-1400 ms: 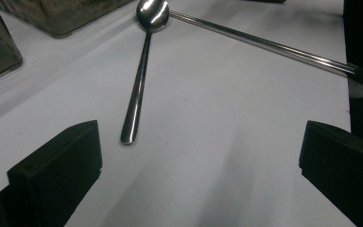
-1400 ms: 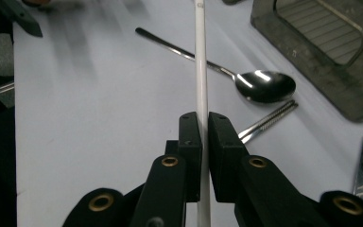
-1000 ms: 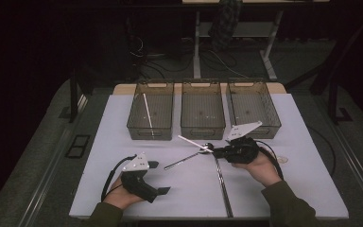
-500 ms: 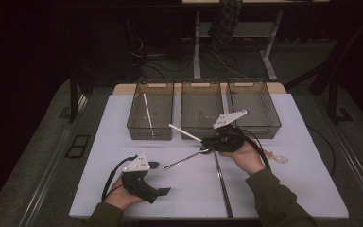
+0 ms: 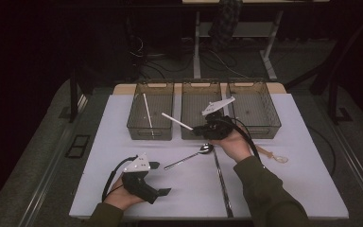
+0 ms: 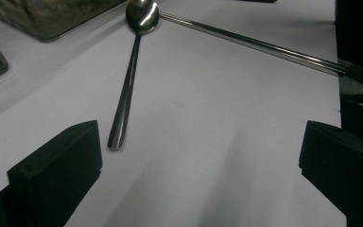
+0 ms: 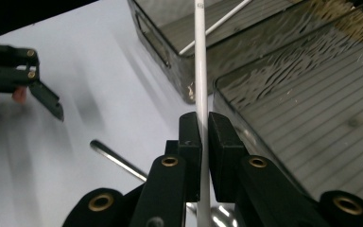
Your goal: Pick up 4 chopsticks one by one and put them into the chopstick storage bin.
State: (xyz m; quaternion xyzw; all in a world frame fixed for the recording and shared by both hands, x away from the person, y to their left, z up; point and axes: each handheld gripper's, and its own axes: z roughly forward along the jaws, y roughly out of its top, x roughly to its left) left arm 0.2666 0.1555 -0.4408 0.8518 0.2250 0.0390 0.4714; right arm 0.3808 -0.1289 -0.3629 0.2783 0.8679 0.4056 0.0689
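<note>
Right tool (image 7: 204, 130) clamps white stick (image 7: 200, 56) above the bins; left tool (image 6: 198, 156) apparently open, empty.

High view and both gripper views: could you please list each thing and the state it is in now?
Right tongs: shut on the white stick.
White stick: lifted, held near one end.
Left tongs: open, holding nothing.
Metal spoon: lying flat on the table, untouched.
Left bin: holds one white stick.
Middle bin: looks empty.
Right bin: looks empty.
Pale spoon: lying on the table.
</note>
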